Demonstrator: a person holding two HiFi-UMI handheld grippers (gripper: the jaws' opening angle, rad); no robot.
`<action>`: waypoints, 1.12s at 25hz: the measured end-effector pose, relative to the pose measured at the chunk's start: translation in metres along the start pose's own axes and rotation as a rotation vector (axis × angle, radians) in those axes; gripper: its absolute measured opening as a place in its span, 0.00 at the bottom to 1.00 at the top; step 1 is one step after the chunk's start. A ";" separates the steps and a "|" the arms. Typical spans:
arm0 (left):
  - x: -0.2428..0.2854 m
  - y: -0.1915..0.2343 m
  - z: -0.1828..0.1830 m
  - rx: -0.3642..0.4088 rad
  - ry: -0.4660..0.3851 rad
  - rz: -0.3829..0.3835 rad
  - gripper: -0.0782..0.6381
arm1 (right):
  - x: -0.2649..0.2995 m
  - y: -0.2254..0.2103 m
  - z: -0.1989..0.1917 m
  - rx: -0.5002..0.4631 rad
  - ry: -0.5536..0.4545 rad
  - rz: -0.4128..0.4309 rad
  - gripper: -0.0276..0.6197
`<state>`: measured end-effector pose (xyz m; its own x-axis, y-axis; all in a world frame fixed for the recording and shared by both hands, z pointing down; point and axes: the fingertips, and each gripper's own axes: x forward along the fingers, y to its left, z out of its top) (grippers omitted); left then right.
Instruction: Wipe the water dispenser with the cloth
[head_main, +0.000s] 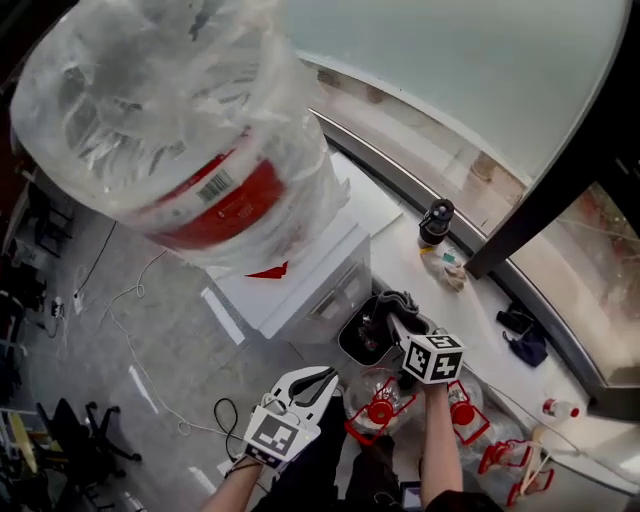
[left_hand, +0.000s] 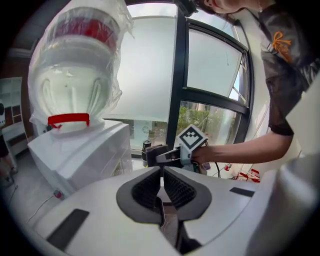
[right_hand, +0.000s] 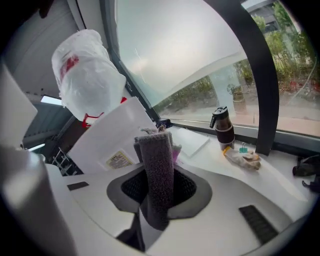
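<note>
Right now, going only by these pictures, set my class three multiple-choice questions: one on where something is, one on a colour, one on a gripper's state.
1. Where does the dark flask stand?
A on the white ledge by the window
B on a chair
C on the floor

2. What colour is the cloth mainly?
A yellow
B grey
C green

3. How are the left gripper's jaws?
A shut on nothing
B wide apart
C shut on the cloth

Answers:
1 A, the right gripper view shows it upright on the ledge.
2 B, the fold clamped in the right gripper is grey.
3 A, the left gripper view shows the pads meeting with nothing between them.
</note>
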<state>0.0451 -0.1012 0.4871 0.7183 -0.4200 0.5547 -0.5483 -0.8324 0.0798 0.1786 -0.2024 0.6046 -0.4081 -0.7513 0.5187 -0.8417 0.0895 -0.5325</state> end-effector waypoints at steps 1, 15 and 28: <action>-0.005 -0.004 0.006 -0.010 -0.010 0.015 0.15 | -0.016 0.009 0.006 -0.005 -0.006 0.015 0.20; -0.097 -0.087 0.047 -0.184 -0.140 0.172 0.15 | -0.182 0.131 0.026 -0.113 -0.033 0.205 0.20; -0.205 -0.103 0.039 -0.205 -0.211 0.304 0.15 | -0.244 0.240 0.001 -0.255 -0.016 0.327 0.20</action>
<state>-0.0292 0.0569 0.3331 0.5709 -0.7180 0.3982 -0.8074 -0.5790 0.1136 0.0762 0.0014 0.3495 -0.6645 -0.6662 0.3386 -0.7302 0.4824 -0.4839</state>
